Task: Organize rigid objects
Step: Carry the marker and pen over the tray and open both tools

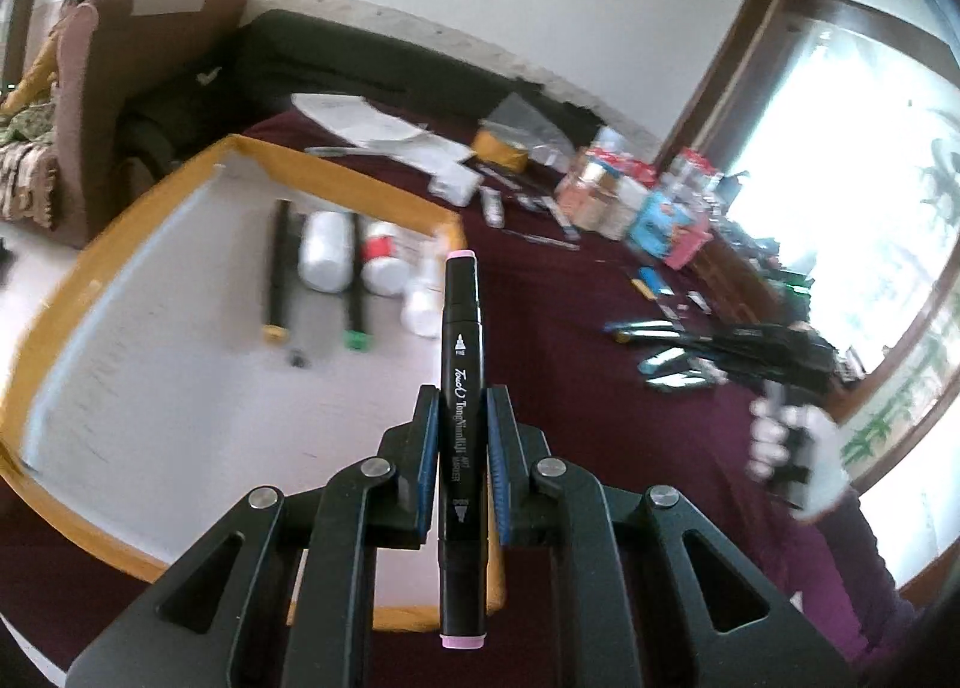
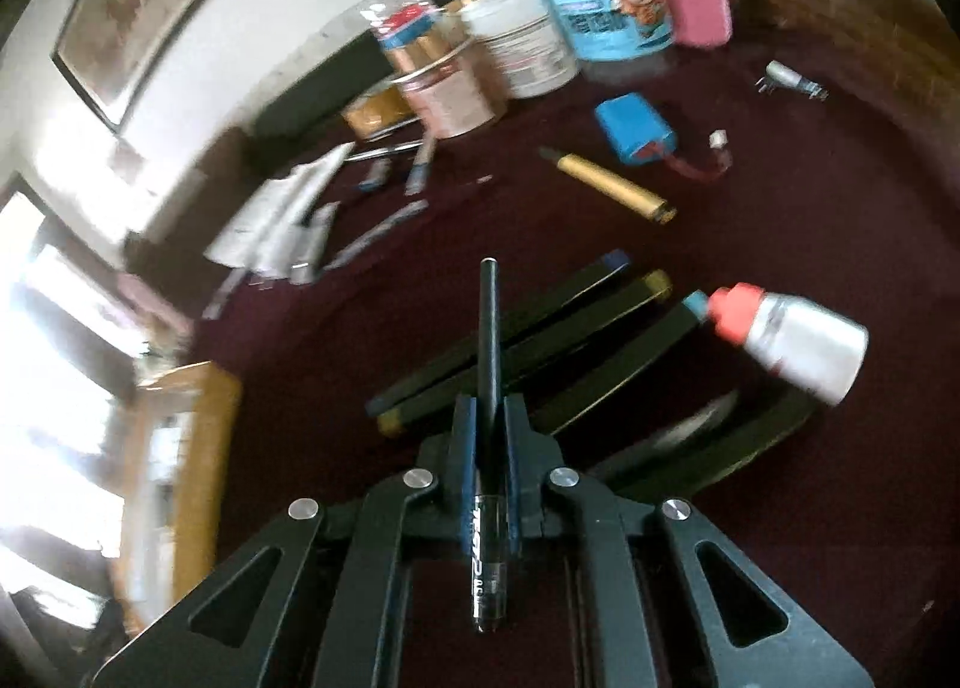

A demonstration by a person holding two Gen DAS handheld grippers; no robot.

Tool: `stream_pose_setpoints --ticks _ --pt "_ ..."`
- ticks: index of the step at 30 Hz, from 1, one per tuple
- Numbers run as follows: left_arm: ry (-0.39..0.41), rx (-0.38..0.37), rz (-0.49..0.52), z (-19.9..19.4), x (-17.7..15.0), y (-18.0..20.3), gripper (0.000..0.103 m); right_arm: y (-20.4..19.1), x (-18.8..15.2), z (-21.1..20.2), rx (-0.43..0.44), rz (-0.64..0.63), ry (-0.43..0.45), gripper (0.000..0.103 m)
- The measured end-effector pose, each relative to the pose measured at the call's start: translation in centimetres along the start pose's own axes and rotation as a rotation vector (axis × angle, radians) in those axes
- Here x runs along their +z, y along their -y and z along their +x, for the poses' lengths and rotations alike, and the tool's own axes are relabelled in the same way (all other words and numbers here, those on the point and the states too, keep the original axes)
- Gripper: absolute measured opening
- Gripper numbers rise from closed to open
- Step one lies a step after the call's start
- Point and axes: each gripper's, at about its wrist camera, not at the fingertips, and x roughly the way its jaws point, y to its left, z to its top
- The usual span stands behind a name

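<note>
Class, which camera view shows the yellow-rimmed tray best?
The left wrist view: the tray fills its left half, with markers and bottles lying inside. The right wrist view shows only a blurred piece of yellow rim at its left edge, nothing of the contents.

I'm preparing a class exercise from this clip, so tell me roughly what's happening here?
A person is sorting clutter on a maroon-covered table with two hand-held tongs. The left tongs are shut on a black marker with pink ends, held above the yellow-rimmed tray, where two markers and white bottles already lie. The right tongs are shut on a slim black pen above the loose markers.
</note>
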Motion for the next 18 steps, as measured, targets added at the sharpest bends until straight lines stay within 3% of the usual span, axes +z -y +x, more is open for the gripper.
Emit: stream_pose_setpoints --ticks 6,12,18 --pt "-0.063 0.157 0.046 2.6 4.3 -4.1 0.012 -5.3 -1.6 -0.3 0.196 -0.002 -0.057 0.008" --pt "-0.130 0.259 0.019 6.6 8.0 -8.8 0.012 -13.6 -3.3 2.1 0.319 -0.051 -0.150 0.008" --pt "-0.211 0.248 -0.064 10.3 9.6 -11.8 0.012 -21.6 -5.6 6.1 0.374 -0.114 -0.244 0.008"
